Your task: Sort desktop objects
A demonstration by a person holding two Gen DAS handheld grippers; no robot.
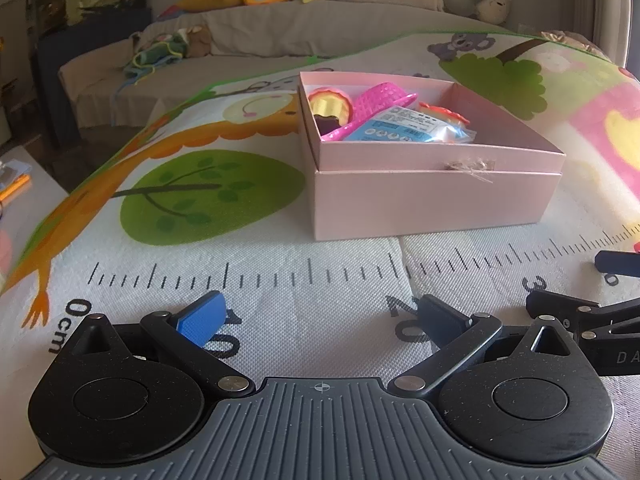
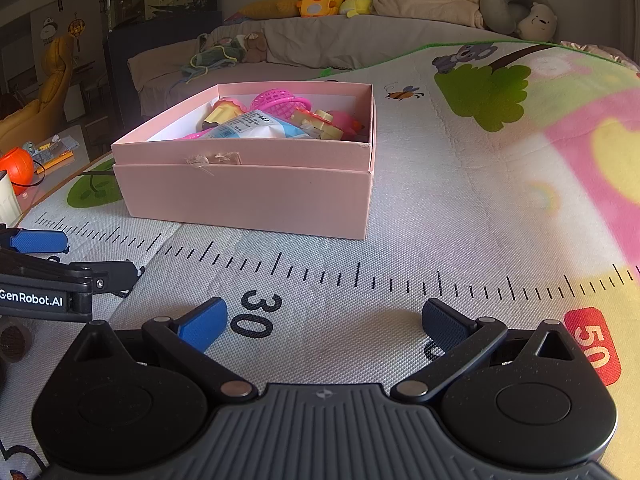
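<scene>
A pink box (image 1: pixel 436 200) stands on the printed play mat ahead of both grippers; it also shows in the right wrist view (image 2: pixel 248 196). Inside lie a pink plastic basket (image 1: pixel 380 100), a blue-and-white packet (image 1: pixel 404 126), a yellow toy cake (image 1: pixel 330 104) and a red-and-yellow toy (image 2: pixel 320 122). My left gripper (image 1: pixel 322 316) is open and empty, low over the mat in front of the box. My right gripper (image 2: pixel 324 320) is open and empty, beside it to the right.
The mat (image 2: pixel 460 220) carries a ruler print and cartoon trees. A sofa (image 1: pixel 280 32) with plush toys runs along the back. A low table with an orange pumpkin toy (image 2: pixel 16 166) stands at the left. The left gripper's body (image 2: pixel 44 280) shows at the right view's left edge.
</scene>
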